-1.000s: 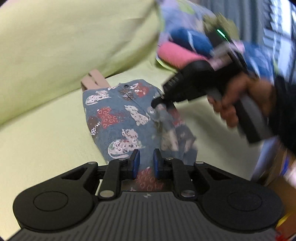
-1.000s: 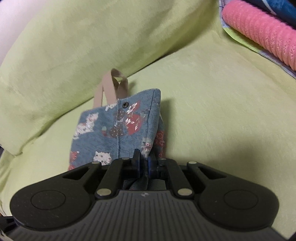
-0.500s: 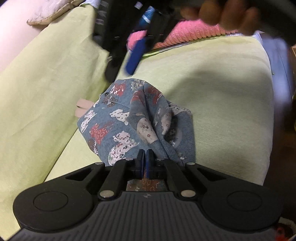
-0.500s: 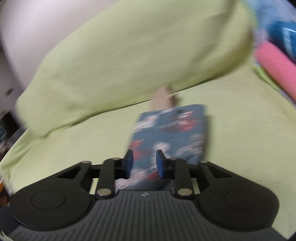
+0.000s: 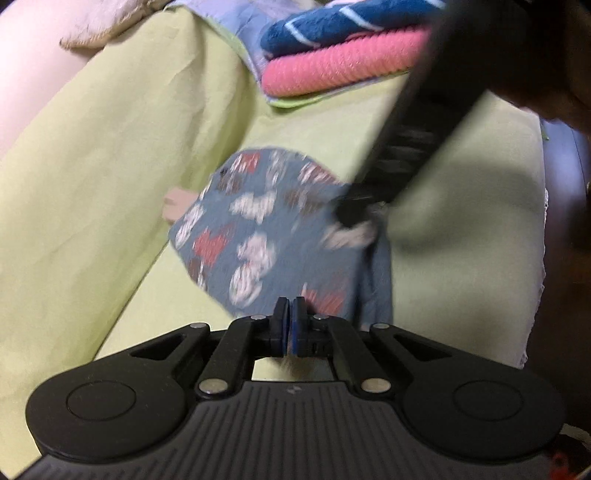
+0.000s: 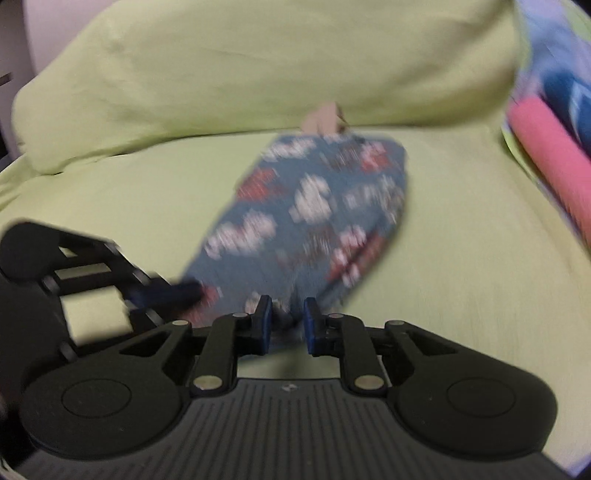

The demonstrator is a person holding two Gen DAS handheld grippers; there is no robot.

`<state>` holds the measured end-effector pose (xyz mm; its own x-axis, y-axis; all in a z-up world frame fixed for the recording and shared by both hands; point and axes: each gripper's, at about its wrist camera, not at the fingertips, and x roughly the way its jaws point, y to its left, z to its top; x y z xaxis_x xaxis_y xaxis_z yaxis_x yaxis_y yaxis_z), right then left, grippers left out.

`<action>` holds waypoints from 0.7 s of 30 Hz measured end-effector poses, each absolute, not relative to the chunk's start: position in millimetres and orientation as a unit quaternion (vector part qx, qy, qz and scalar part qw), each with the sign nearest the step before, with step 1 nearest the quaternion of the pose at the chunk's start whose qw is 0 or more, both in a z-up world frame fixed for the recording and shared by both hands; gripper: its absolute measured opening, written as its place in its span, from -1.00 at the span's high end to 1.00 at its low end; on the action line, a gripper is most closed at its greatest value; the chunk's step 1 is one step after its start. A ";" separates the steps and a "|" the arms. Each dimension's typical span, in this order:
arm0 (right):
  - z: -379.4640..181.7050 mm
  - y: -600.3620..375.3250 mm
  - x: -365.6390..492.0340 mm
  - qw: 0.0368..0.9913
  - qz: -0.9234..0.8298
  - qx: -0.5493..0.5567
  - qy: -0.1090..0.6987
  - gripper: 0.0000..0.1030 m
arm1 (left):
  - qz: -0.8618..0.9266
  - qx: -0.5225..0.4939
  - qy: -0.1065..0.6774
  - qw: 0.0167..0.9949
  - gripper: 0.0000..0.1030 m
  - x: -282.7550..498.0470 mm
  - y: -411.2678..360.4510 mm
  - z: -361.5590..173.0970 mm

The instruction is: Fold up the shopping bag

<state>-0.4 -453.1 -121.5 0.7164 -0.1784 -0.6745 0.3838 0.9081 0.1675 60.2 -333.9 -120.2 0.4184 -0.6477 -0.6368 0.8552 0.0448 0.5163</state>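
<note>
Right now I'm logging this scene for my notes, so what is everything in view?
shopping bag: one, blue with white and red print, lying on the seat cushion.
bag handle: beige, at the bag's far end by the back cushion.
sofa: one, light green.
pink towel: one, rolled, far end of the seat.
blue towel: one, white stripes, atop the pink towel.
left tool: black, shut at the bag's near edge.
right tool: black, open over the bag's near edge.
</note>
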 end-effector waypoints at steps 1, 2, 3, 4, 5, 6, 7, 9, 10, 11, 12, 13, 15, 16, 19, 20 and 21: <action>-128.2 -451.7 -5.7 0.916 -0.160 0.159 0.333 0.72 | -0.525 0.446 0.122 0.714 1.00 62.0 -332.2 -121.1; -135.9 -450.9 -9.7 0.917 -0.167 0.169 0.320 0.72 | -0.525 0.444 0.126 0.715 1.00 63.4 -330.8 -120.6; -142.9 -450.3 -11.6 0.915 -0.173 0.182 0.315 0.72 | -0.527 0.436 0.132 0.717 1.00 65.0 -329.3 -117.8; -148.7 -449.5 -13.0 0.915 -0.177 0.194 0.306 0.72 | -0.530 0.425 0.139 0.721 1.00 66.9 -327.6 -113.7; -152.7 -448.1 -14.9 0.917 -0.180 0.196 0.296 0.72 | -0.536 0.409 0.145 0.725 0.95 69.5 -325.7 -108.6; -154.6 -446.6 -16.7 0.920 -0.180 0.194 0.289 0.72 | -0.544 0.388 0.151 0.728 0.95 72.1 -323.0 -102.3; -155.8 -447.5 -19.3 0.921 -0.179 0.201 0.282 0.72 | -0.554 0.368 0.154 0.731 0.95 74.5 -320.2 -96.9; -158.4 -454.8 -24.8 0.917 -0.174 0.238 0.269 0.69 | -0.568 0.346 0.165 0.729 0.95 78.5 -317.6 -91.8; -157.9 -458.6 -26.0 0.912 -0.174 0.261 0.266 0.65 | -0.571 0.351 0.176 0.721 0.94 78.2 -319.4 -93.2; -155.3 -462.4 -27.6 0.907 -0.176 0.279 0.263 0.60 | -0.570 0.363 0.186 0.713 0.95 78.3 -322.0 -98.2; -150.9 -464.5 -28.9 0.905 -0.178 0.287 0.259 0.59 | -0.565 0.377 0.186 0.710 0.96 77.2 -323.8 -105.5; -143.0 -464.0 -29.2 0.908 -0.181 0.280 0.253 0.59 | -0.563 0.382 0.177 0.711 1.00 74.3 -322.4 -109.6; -125.8 -454.4 -25.5 0.921 -0.200 0.226 0.246 0.59 | -0.561 0.381 0.172 0.715 1.00 70.6 -321.3 -110.6; -121.0 -450.1 -20.6 0.924 -0.207 0.199 0.253 0.60 | -0.559 0.381 0.172 0.716 1.00 69.8 -321.8 -110.5; -127.9 -444.3 -0.3 0.918 -0.212 0.152 0.298 0.79 | -0.558 0.386 0.166 0.716 1.00 66.6 -321.8 -111.8; -135.7 -442.8 3.4 0.916 -0.215 0.144 0.308 0.80 | -0.556 0.387 0.164 0.717 1.00 65.3 -320.8 -112.8; -141.4 -441.0 4.4 0.919 -0.218 0.137 0.299 0.80 | -0.555 0.387 0.161 0.719 1.00 63.9 -319.2 -114.1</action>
<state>4.4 -441.0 -141.4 0.7261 -0.3177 -0.6099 0.4820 0.8677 0.1219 63.9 -319.2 -114.1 0.3327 -0.6725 -0.6611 0.9220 0.0848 0.3777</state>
